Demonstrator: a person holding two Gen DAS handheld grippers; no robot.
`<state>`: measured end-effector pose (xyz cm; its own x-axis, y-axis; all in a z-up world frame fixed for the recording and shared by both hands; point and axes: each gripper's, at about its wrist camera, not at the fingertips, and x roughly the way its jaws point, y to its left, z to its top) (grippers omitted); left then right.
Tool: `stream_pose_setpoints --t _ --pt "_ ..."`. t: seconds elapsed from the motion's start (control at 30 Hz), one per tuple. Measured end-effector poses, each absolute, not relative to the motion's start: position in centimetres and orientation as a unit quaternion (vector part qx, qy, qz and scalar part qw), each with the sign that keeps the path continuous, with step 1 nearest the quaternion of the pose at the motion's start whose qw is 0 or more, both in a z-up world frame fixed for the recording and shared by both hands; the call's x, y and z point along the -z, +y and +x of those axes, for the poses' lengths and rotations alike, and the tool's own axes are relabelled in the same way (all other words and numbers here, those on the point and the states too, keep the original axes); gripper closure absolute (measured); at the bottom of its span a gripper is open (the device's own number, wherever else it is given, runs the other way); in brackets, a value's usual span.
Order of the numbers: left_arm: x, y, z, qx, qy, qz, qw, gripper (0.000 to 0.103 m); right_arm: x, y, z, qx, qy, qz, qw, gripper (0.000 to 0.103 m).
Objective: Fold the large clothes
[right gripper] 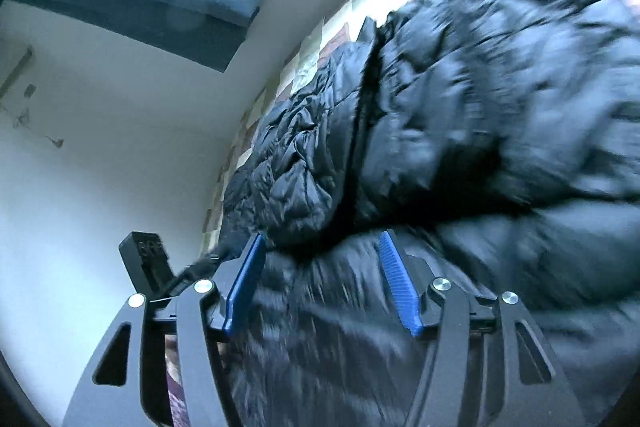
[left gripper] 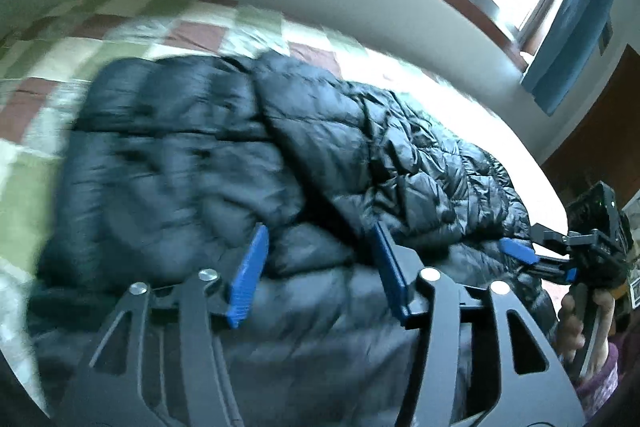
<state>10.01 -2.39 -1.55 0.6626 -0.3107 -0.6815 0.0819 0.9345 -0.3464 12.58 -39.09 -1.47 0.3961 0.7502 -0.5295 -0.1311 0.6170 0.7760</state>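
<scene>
black puffer jacket [left gripper: 192,163] fills the quilted bed [left gripper: 48,75] ahead; bare quilt beyond it lies open.

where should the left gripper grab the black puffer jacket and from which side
Take the black puffer jacket by its near edge, coming in low from the person's side over the checked bedspread. The padding bulges in thick ridges, so the left gripper, jaws wide apart, should pinch one single layer at the hem.
</scene>
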Motion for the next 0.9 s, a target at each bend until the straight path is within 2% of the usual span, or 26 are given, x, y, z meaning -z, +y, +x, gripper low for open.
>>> stream_pose_setpoints --t 0.2,0.4,0.6,0.8,0.9 --pt "-0.3 5.2 2.0 0.069 0.385 -0.146 0.909 0.046 -0.2 -46.1 6.5 -0.225 0.466 0.292 0.804 0.039" --pt "1.2 10.3 -6.4 0.056 0.417 -0.163 0.892 0.046 0.7 -52.3 -0.4 -0.174 0.487 0.291 0.805 0.039" --pt "3.5 10.7 -12.4 0.074 0.458 -0.175 0.868 0.046 3.0 -54.3 -5.9 -0.186 0.52 0.309 0.774 0.039" --pt "4.3 8.9 -14.8 0.128 0.478 -0.159 0.854 0.046 3.8 -52.6 -9.1 -0.257 0.536 0.317 0.739 0.039" --pt "4.4 8.2 -15.6 0.158 0.487 -0.174 0.841 0.054 3.7 -51.3 -10.2 -0.274 0.545 0.297 0.735 0.039"
